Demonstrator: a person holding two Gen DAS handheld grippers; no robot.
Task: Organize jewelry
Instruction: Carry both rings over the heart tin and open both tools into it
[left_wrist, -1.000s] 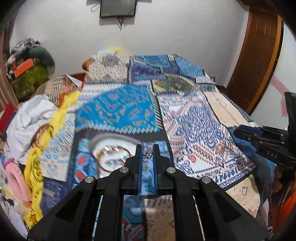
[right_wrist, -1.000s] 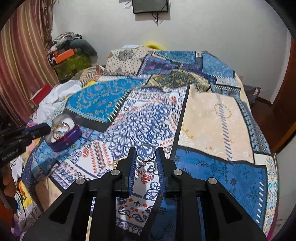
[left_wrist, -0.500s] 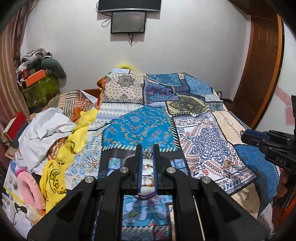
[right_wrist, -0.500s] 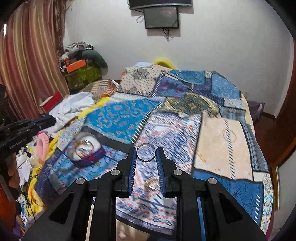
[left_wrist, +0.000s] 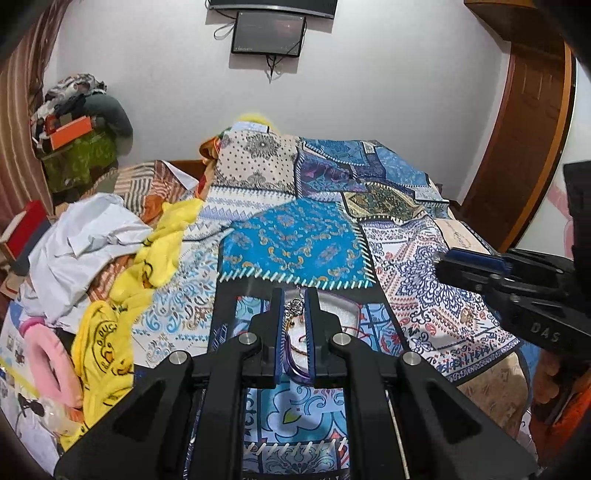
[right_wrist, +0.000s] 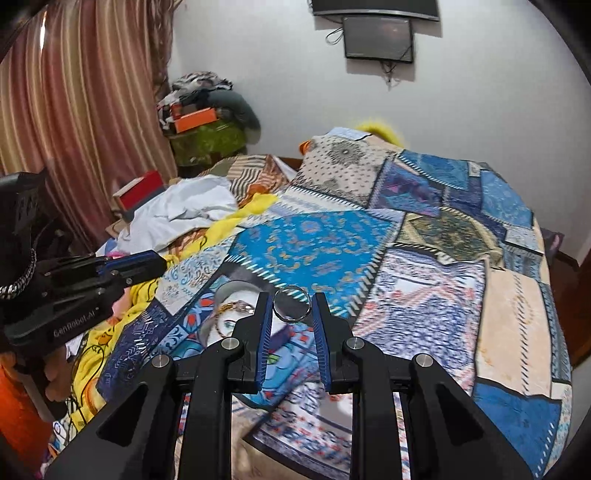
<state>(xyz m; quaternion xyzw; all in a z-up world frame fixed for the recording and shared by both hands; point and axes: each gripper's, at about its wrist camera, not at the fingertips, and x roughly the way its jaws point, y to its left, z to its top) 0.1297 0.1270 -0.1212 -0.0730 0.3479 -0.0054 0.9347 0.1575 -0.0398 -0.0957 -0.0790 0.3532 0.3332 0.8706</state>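
My left gripper (left_wrist: 294, 300) is shut on a small silver ornament (left_wrist: 293, 307) and hangs over a white jewelry dish with a purple rim (left_wrist: 334, 308) on the patchwork bedspread. My right gripper (right_wrist: 290, 303) is shut on a silver ring (right_wrist: 290, 304) and holds it above the bed. The dish also shows in the right wrist view (right_wrist: 231, 295), left of the fingers, with gold bangles (right_wrist: 236, 308) in it. A small gold piece (left_wrist: 466, 316) lies on the quilt at the right. Each gripper shows in the other's view, the right (left_wrist: 476, 264) and the left (right_wrist: 122, 264).
A heap of white and yellow clothes (left_wrist: 110, 251) lies on the bed's left side, with a pink item (left_wrist: 44, 354) near the edge. A striped curtain (right_wrist: 74, 110) hangs at the left, a wooden door (left_wrist: 524, 122) stands at the right, and a screen (left_wrist: 267, 33) is on the far wall.
Both grippers have lifted and pulled back from the bed, each still holding its piece. The dish now lies right under my left fingers and left of my right fingers.
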